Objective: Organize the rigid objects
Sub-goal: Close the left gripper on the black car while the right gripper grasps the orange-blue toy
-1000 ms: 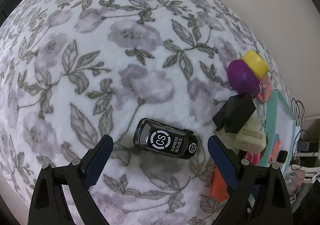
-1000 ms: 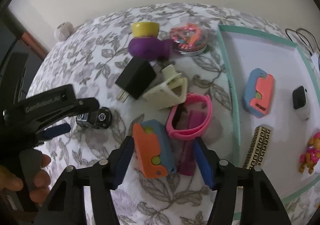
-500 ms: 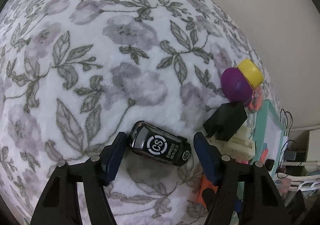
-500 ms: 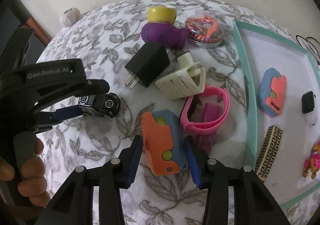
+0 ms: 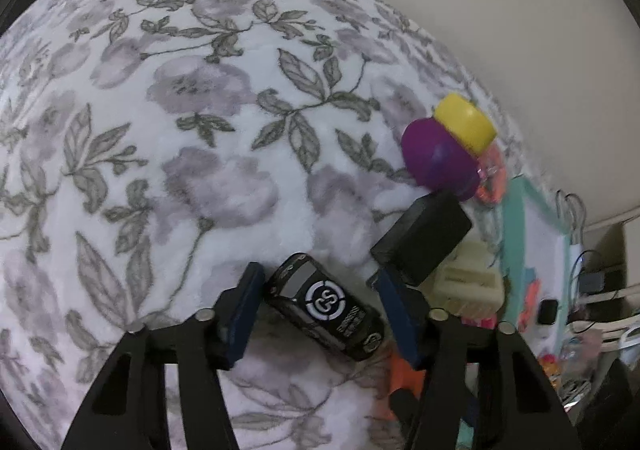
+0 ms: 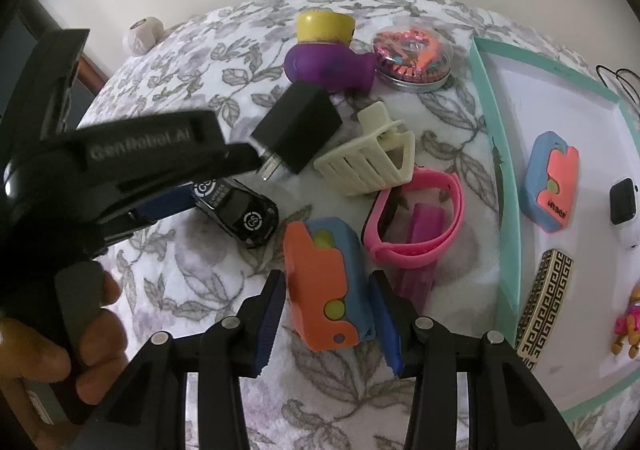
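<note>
A black toy car (image 5: 324, 302) with a white round logo lies slantwise on the flowered blanket (image 5: 200, 129). My left gripper (image 5: 316, 274) straddles it, and its blue pads are closing in from both ends. I see no firm press on the car. In the right wrist view the car (image 6: 236, 209) lies half under that gripper. My right gripper (image 6: 327, 282) is shut on an orange-and-blue toy block (image 6: 324, 282), with a pad against each long side.
Beside the car lie a black charger plug (image 6: 298, 129), a cream claw clip (image 6: 368, 161), a pink band (image 6: 416, 217), a purple-and-yellow toy (image 6: 328, 57) and a round tin (image 6: 412, 57). On the right a teal-rimmed tray (image 6: 500, 153) holds several small items. A hand (image 6: 92, 338) grips the left tool.
The left jaws have narrowed from wide open to close around the car. The right jaws have drawn in onto the orange-and-blue block and now rest against its sides.
</note>
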Tool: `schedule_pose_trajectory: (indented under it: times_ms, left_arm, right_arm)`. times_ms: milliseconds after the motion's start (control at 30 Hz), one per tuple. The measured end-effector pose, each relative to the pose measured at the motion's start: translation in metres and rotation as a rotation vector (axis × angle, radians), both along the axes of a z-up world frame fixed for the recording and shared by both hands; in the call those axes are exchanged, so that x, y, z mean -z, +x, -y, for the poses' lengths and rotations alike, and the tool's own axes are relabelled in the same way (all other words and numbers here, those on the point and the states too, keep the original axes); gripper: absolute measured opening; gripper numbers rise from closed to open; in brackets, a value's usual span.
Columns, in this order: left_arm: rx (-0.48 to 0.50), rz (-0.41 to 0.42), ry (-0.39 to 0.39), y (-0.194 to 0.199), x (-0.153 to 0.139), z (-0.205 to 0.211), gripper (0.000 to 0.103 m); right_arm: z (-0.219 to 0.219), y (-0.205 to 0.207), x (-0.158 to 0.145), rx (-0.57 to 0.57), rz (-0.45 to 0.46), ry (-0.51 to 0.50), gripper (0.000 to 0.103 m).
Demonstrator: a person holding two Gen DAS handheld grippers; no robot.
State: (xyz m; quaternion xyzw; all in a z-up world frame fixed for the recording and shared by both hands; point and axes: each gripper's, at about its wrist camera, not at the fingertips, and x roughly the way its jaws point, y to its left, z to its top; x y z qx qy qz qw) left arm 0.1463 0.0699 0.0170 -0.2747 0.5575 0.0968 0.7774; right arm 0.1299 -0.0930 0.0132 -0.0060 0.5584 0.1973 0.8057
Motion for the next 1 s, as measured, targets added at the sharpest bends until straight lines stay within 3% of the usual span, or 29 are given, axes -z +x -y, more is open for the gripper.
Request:
schedule_pose_trajectory:
  times_ms: [167,600,1000]
  left_arm:
    - [0.049,-0.059,0.039,0.002,-0.001,0.012,0.055]
    - [0.091,-0.116,0.029,0.000,0.001,0.035,0.059]
    - [0.093,-0.080,0.083,-0.003,-0.002,0.053,0.057]
  right_arm:
    - [0.001,0.000,0.002,0.003,0.000,-0.002,0.046]
    - [-0.006,0.003,0.013,-0.007,-0.018,0.002,0.046]
    - [-0.009,0.000,0.013,-0.020,-0.002,-0.026,0.046]
